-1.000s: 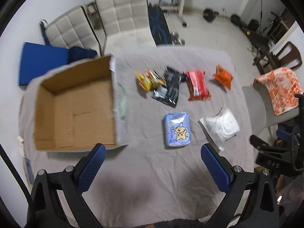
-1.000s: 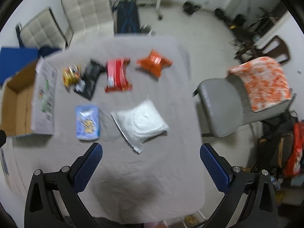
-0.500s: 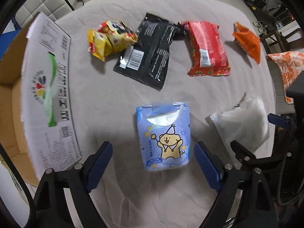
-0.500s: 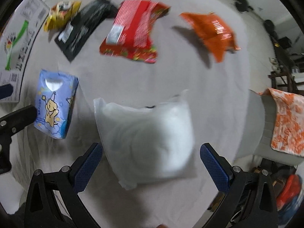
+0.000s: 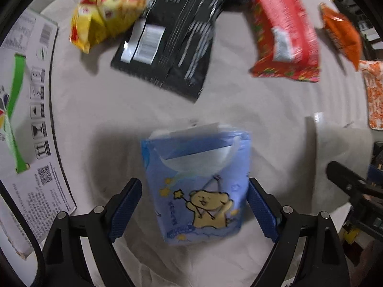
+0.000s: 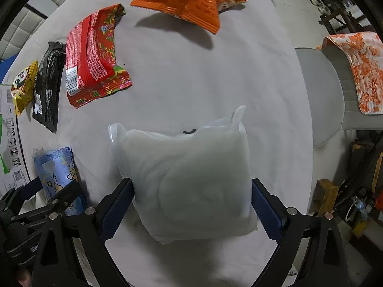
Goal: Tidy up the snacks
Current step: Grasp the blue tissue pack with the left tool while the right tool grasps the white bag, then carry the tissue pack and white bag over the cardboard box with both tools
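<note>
At the far left of the cloth-covered bench (image 5: 100, 110) lies the printed flap of a cardboard box (image 5: 26, 129). Just right of it, along the far side, sits a yellow snack bag (image 5: 100, 21), touching a black packet (image 5: 172, 45), then a red packet (image 5: 284, 35) whose corner meets the black one, and an orange bag (image 5: 342, 33) a little apart.

The left hand-held gripper (image 5: 192, 209) points down over a blue pack with a cartoon bear (image 5: 198, 186). Its blue pads straddle the pack; the right pad sits at the pack's edge while a narrow gap shows at the left pad, so the jaws are open around it, having narrowed in the last second.

Further right, the right hand-held gripper (image 6: 191, 211) points down over a white translucent bag (image 6: 189, 179) lying flat on the bench. Both pads stand right at the bag's sides, and its jaws have just been closing with the bag between them; the bag shows no squeeze, so the jaws read as open around it. Right of the bench stands a grey chair (image 6: 320, 91) draped with an orange patterned cloth (image 6: 359, 69).
</note>
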The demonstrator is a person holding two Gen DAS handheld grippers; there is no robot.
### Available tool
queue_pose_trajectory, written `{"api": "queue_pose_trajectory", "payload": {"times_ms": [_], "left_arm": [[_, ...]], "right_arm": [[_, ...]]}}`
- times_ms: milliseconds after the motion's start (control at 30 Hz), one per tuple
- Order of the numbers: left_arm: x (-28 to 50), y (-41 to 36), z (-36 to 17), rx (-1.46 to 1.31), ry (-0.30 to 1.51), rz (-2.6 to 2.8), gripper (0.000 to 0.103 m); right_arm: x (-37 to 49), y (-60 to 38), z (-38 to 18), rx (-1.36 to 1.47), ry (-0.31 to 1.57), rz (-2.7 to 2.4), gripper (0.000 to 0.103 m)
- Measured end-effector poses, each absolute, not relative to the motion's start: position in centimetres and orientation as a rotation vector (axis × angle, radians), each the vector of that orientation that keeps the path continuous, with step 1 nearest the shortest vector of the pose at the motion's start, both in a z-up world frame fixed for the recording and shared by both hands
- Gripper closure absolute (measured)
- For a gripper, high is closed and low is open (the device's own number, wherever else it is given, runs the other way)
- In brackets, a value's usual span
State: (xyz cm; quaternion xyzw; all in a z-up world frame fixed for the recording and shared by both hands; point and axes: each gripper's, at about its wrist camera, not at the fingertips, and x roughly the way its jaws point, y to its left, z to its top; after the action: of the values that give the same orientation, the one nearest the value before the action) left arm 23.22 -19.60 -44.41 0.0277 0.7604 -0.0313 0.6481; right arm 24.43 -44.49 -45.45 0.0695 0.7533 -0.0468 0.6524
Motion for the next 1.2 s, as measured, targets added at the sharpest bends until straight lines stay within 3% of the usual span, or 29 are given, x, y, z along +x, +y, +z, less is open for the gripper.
{"api": "queue_pose_trajectory", "payload": {"times_ms": [233,500,567,633,833,1200], "left_arm": [[22.4,-19.0,-47.0,0.013,1.728,-0.045,0.019],[22.6,-19.6,-44.8,0.039,1.706,-0.033,0.025],[23.4,-20.0,-44.4,0.037,1.701,-0.030,0.030],[24.1,-20.3,-43.3,0.035,1.691,-0.027,0.047],[24.1,-20.1,-42.0,0.034,1.677,-0.031,0.059],[22.9,-20.3,-36.0,0.029,1.595,-0.072,0.061]], "right_arm": [[25.2,-44.6,-46.5,0.142,1.728,-0.082,0.005],[25.5,-41.5,-47.6,0.055,1.753,-0.048,0.006],[25.6,-41.0,-48.2,0.056,1.759,-0.044,0.010],[25.8,-40.5,-48.4,0.054,1.759,-0.041,0.013],[25.3,-39.7,-47.5,0.037,1.747,-0.023,0.023],[23.9,-39.3,-45.1,0.070,1.707,-0.037,0.027]]}}
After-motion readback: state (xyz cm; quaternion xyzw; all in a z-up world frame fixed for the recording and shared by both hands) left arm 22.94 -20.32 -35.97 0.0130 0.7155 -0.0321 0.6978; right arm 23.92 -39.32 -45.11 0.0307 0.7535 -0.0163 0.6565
